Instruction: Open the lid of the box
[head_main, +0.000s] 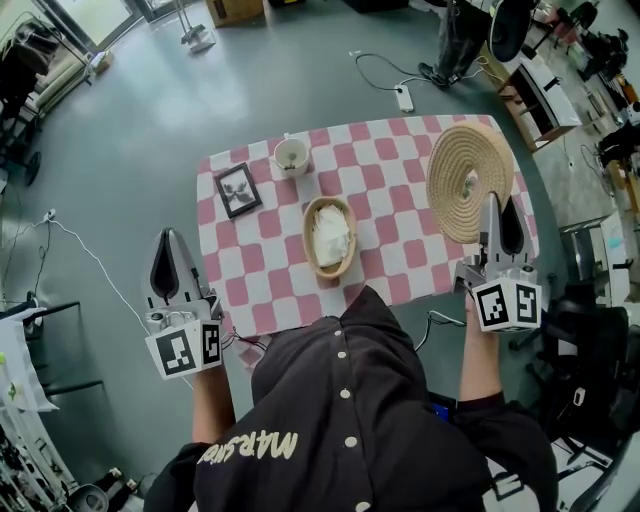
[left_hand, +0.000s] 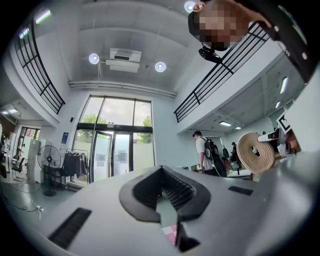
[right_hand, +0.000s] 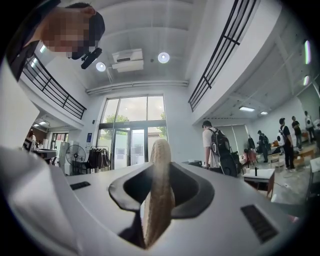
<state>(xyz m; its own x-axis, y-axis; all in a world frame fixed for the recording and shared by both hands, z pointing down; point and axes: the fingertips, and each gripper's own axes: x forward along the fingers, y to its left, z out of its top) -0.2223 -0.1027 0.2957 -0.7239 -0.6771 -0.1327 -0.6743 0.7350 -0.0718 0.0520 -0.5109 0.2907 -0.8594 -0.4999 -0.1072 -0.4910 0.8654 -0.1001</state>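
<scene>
1. The lid (head_main: 470, 180) is held up on its edge over the table's (head_main: 400, 150) right end, well apart from the open box (head_main: 329, 237) at mid-table.
2. The lid's rim is pinched in the right gripper (head_main: 498, 205), whose jaws are parted only by the rim's thickness.
3. The left gripper (head_main: 173, 240) is held off the table's left edge, its jaws pressed together on nothing.
</scene>
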